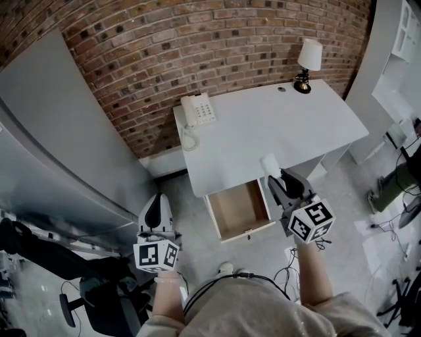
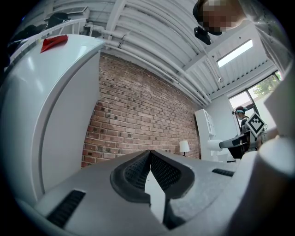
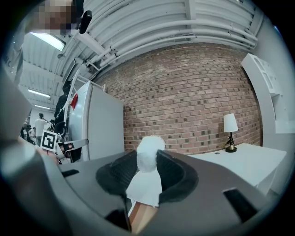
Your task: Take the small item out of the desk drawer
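Mid-picture, the right gripper [image 1: 276,176] pinches the small white item [image 1: 269,162] above the open drawer [image 1: 238,209], so I think it goes down somewhere next, while the left gripper [image 1: 154,212] is closed and empty.

It's looking like an office corner staged in a lab/studio: a white rectangular desk [image 1: 263,141] is standing vs. a red brick wall [image 1: 197,46], carrying a white corded desk phone [image 1: 198,109] & a small white-shaded lamp w/ dark base [image 1: 308,64]. Black cables [image 1: 396,287] are trailing over the grey floor [image 1: 191,217], & white pipes [image 3: 152,34] are running under a ribbed industrial ceiling [image 3: 184,14].

Beige shirt [image 1: 263,317], black cable [image 1: 247,275] — black-white marker cubes [image 1: 156,255]
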Action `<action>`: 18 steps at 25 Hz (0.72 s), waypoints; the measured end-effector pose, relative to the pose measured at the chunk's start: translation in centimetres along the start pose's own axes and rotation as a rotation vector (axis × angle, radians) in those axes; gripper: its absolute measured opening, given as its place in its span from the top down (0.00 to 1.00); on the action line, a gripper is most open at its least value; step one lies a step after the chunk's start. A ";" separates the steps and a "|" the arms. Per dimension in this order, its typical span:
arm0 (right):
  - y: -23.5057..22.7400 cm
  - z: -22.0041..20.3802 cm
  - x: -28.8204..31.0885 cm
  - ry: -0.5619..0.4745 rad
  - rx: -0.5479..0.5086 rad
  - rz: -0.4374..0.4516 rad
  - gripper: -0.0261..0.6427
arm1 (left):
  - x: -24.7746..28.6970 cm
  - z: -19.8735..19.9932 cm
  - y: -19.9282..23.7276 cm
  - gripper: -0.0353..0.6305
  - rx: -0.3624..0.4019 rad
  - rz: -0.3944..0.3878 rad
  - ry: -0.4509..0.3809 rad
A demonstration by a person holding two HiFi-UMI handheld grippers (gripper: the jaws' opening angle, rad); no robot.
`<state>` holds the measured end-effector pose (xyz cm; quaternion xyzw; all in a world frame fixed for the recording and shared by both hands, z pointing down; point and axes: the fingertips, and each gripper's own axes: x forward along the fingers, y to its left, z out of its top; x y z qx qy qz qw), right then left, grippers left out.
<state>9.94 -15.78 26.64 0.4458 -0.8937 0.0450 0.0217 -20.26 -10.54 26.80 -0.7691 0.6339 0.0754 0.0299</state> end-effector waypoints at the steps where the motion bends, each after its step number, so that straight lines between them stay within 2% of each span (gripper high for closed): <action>1: 0.0 0.0 0.0 -0.001 0.002 0.000 0.75 | 0.0 0.0 0.0 0.94 0.000 0.001 0.002; 18: 0.2 -0.2 -0.2 -0.002 0.005 -0.003 0.75 | 0.0 -0.3 0.1 0.94 0.001 -0.001 0.010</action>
